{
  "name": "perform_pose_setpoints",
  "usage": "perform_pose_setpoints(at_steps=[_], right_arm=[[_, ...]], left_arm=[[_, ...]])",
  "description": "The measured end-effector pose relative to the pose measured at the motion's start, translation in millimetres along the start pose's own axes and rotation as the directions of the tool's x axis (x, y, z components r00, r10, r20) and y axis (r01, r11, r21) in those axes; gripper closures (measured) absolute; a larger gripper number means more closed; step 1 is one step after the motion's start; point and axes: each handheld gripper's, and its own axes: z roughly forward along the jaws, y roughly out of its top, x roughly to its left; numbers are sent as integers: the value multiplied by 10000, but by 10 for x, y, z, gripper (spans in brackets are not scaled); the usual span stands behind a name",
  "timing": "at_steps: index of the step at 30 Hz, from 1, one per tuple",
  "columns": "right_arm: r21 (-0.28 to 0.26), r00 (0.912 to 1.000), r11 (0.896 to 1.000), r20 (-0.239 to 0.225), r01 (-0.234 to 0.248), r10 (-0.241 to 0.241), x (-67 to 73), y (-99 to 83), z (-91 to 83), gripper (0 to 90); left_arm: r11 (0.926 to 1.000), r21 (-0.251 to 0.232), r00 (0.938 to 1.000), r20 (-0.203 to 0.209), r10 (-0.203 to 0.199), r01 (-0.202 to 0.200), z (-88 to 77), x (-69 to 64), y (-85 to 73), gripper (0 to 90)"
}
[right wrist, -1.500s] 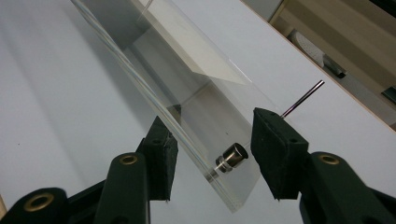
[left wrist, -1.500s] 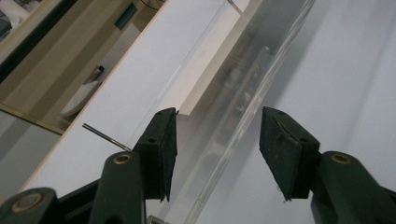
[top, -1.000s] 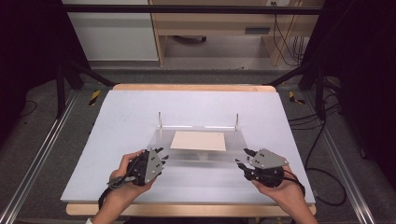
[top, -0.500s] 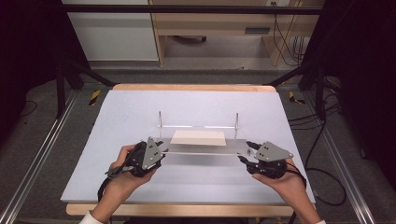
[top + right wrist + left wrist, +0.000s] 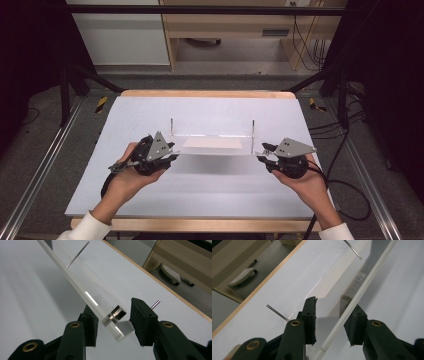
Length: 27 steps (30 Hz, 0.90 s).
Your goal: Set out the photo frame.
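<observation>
A clear acrylic plate [image 5: 212, 143] with two thin upright metal pins [image 5: 171, 125] hangs above the white tabletop [image 5: 200, 200] and throws a shadow on it. My left gripper [image 5: 172, 151] is shut on the plate's left end. In the left gripper view the plate's edge [image 5: 362, 287] runs between the pads [image 5: 310, 315]. My right gripper [image 5: 262, 152] holds the right end, and its jaws have just been closing on it. The right gripper view has the plate's corner [image 5: 117, 332], with a small metal cylinder [image 5: 117, 313] set in it, between the pads.
The tabletop has a wooden rim [image 5: 205, 93] at the far side. Metal rails [image 5: 40, 175] run along both sides, and cables [image 5: 345, 195] trail at the right. A wooden desk [image 5: 230, 30] stands beyond the table.
Both hands have risen with the clear plate, which now sits higher over the table with a wider shadow. The right jaws have come closer together.
</observation>
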Motion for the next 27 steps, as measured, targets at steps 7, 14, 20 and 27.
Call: perform_pose_setpoints(at_steps=[7, 14, 20, 27], right_arm=[[-21, 9999, 10000, -151, -65, 65, -170, 150, 32, 599], [-46, 9998, 9998, -81, -185, 184, -302, 262, 78, 596], [-101, 9997, 9997, 77, -213, 214, -366, 309, 126, 581], [-300, 9984, 9979, -55, -571, 569, -438, 316, 161, 569]], left_arm=[[9999, 60, 9984, 554, -104, 101, 12, 243, 160, 646], [9999, 74, 9980, 629, -79, 75, 33, 382, 265, 640], [9998, 171, 9978, 655, -83, 72, 54, 460, 337, 639], [10000, 19, 9982, 602, -53, 52, 66, 499, 355, 635]])
